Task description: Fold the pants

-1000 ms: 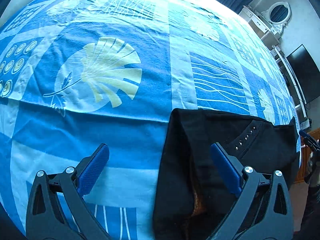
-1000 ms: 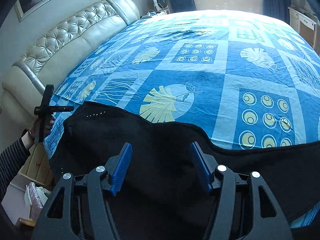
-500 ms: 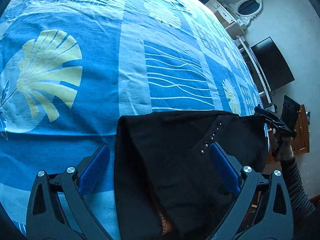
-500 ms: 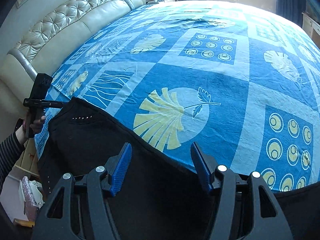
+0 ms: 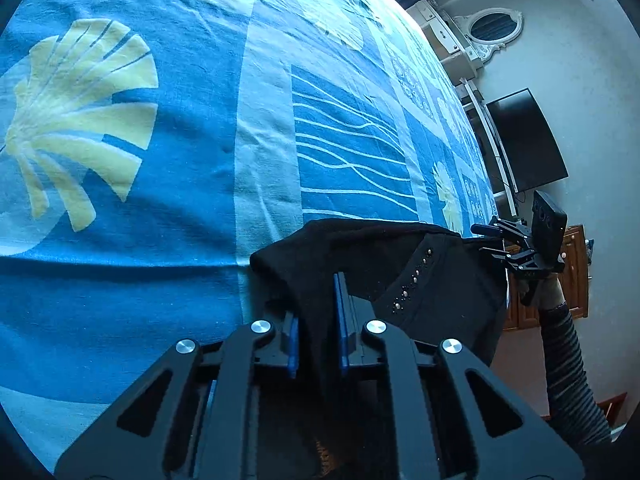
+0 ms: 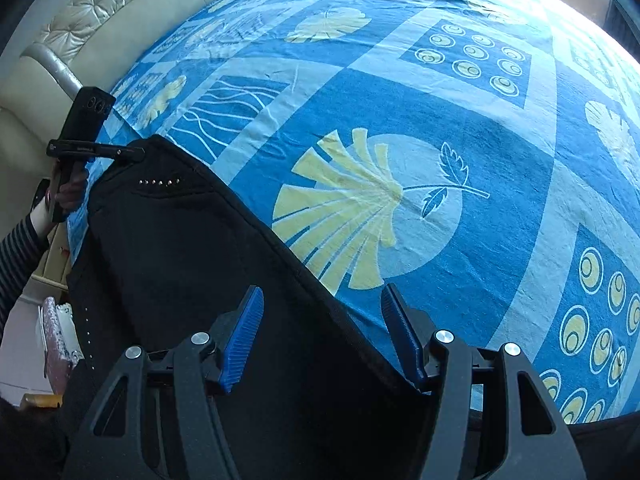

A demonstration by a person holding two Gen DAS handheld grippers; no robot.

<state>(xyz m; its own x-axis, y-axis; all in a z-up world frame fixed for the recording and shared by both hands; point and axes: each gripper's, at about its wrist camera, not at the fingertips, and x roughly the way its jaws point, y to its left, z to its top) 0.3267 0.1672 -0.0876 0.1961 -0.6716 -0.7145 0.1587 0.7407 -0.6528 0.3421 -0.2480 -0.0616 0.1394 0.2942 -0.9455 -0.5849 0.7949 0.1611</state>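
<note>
Two grippers, left fingers (image 5: 339,320) pinching soft black pants (image 5: 360,256), right fingers (image 6: 400,332) spread wide, holding nothing

Setting: a home bedroom. A wide bed takes up most of both views, covered by a blue bedspread (image 6: 460,128) printed with pale yellow leaves, circles and wavy lines. A cream tufted headboard (image 6: 112,12) runs along one edge of the bed. Beyond the opposite edge stand a white dresser with an oval mirror (image 5: 494,28), a dark flat screen (image 5: 524,140) on the wall, and a brown wooden cabinet (image 5: 572,276).
</note>
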